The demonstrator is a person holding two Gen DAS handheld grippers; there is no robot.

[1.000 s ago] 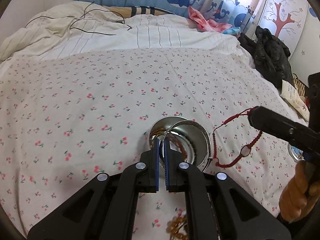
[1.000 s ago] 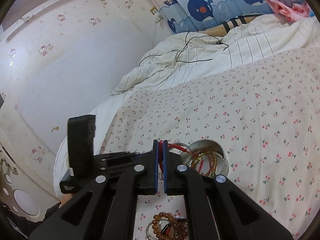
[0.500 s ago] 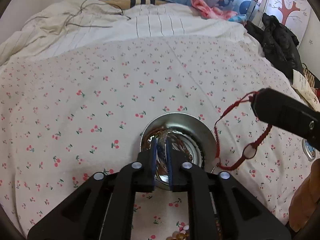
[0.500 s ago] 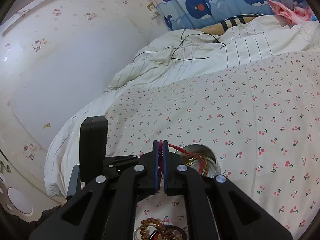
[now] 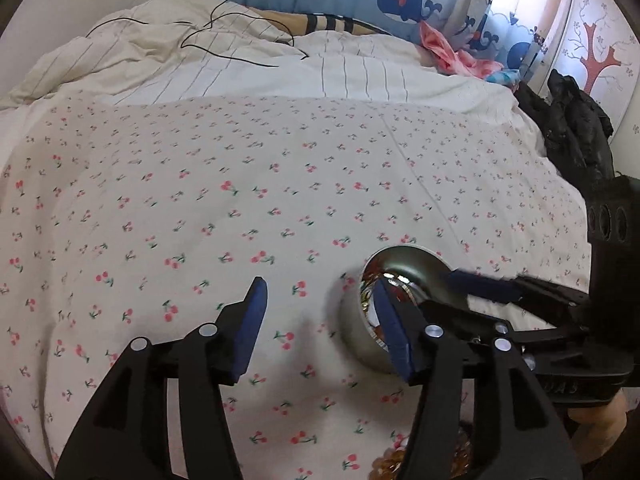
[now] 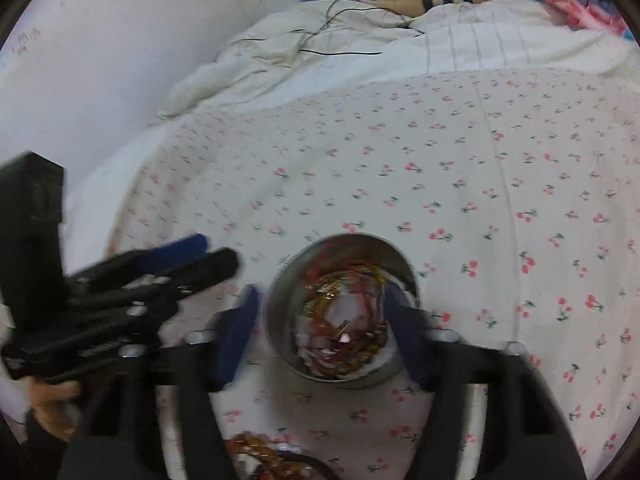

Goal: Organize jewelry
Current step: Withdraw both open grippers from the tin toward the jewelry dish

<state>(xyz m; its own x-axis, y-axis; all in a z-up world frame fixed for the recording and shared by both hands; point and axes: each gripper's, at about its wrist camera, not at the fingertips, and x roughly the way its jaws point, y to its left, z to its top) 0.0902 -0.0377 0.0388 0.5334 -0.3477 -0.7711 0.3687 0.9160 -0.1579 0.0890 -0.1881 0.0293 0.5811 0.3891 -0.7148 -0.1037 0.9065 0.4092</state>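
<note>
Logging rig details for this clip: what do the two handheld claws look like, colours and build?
Both are matte black plastic. The left claw has angular black link arms, round silver rivets and blue pads lining its fingers. The right claw matches: blue pads, silver rivets, black frame, though blurred. A bare hand grips the left one. No cables or sleeves are visible.

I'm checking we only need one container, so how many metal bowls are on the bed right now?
1. The round shiny metal bowl sits on the cherry-print bedsheet, between the open right gripper's fingers, holding red and gold jewelry. Others may lie out of view.
</note>
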